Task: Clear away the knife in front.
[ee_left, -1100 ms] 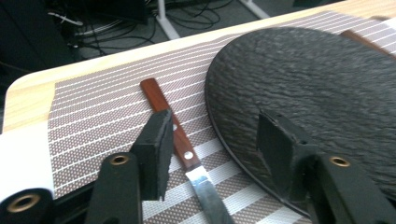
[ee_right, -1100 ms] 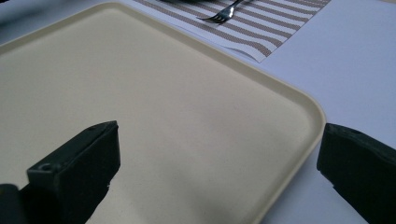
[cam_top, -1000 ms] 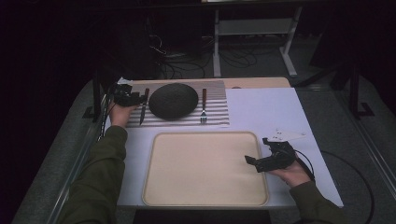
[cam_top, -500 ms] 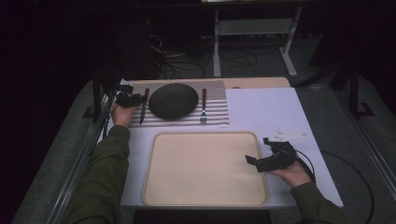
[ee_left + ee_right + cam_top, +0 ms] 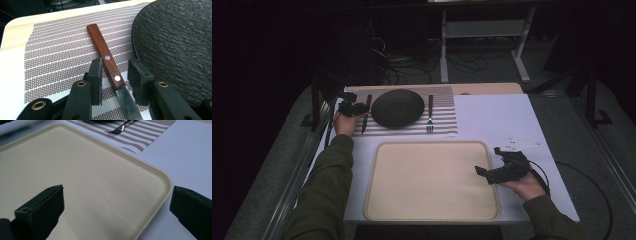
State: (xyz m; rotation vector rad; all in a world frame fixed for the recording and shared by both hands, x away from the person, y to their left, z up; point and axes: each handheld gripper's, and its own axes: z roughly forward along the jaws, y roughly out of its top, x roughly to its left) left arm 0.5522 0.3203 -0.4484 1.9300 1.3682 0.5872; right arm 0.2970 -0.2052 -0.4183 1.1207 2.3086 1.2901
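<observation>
Two left gripper [image 5: 115,81] fingers [image 5: 96,75] have been closing, not yet gripping the knife [image 5: 107,61]; stiff, light, slippery blade; take its wooden handle beside the plate [image 5: 175,45].

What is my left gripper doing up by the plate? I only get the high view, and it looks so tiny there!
Observer: Your left gripper straddles the knife at its wooden handle. Its jaws have just been closing, but the pads aren't touching it yet.
Operator: Is the knife on the plate?
Observer: No, it lies flat on the striped placemat, beside the dark plate, with the handle clear of the rim.
Operator: And my right gripper?
Observer: The right gripper is wide open and holds nothing. One jaw is over the beige tray, the other past its rim.
</observation>
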